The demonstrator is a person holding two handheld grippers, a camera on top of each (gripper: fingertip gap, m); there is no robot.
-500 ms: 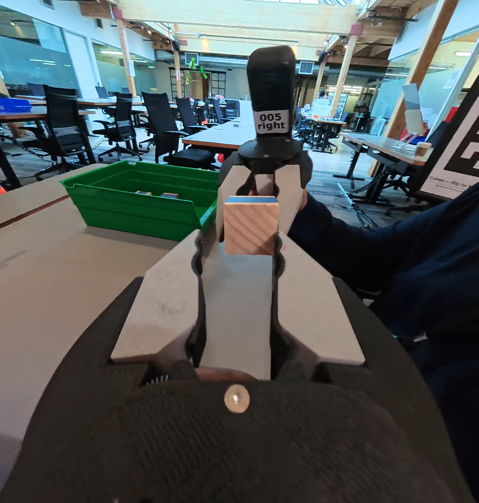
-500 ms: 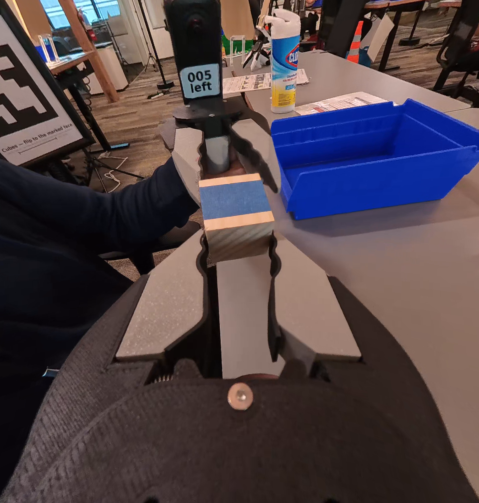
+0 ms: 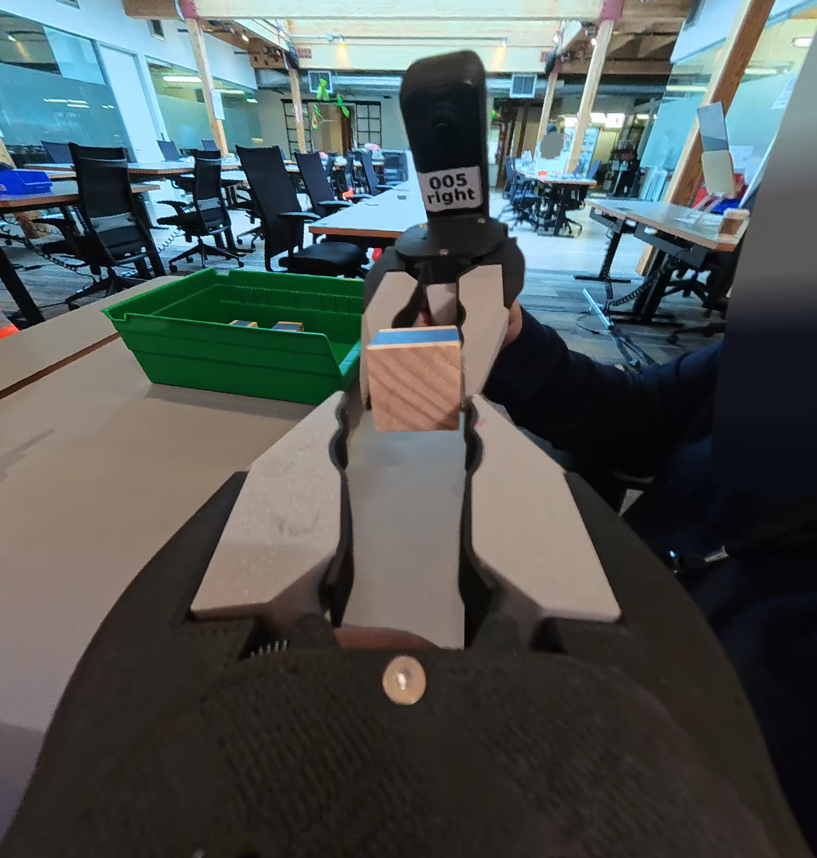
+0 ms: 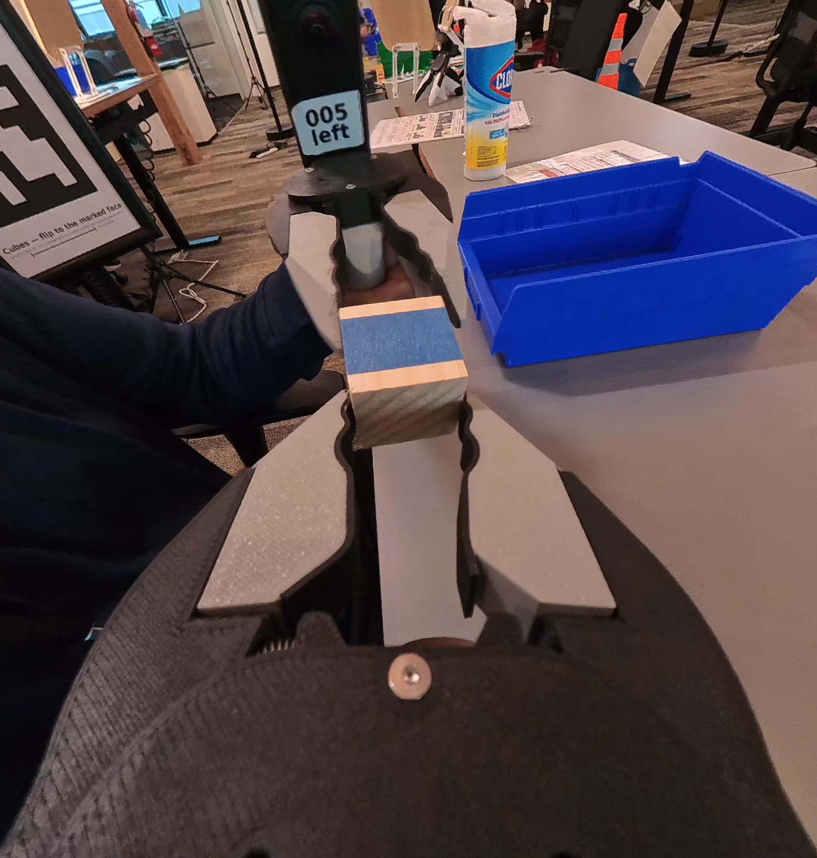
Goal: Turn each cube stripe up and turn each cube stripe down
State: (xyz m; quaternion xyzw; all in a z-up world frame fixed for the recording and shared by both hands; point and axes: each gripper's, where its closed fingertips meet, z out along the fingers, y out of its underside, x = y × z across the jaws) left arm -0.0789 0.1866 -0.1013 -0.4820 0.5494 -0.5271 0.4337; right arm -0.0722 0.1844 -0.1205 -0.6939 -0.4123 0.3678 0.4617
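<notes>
The wooden cube [image 4: 404,371], stripe up, is hanging in mid-air above the table edge between both grippers. It is risking a drop if either lets go early. The right gripper [image 4: 404,413] is clasping it; the left gripper [image 3: 404,408], facing it head-on, is standing released.

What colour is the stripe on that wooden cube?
Blue, across the cube's top face; clearest in the right wrist view.

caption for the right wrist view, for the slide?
Wooden cube, blue stripe up, held above the grey table between both grippers' fingers, with an empty blue bin alongside.
</notes>
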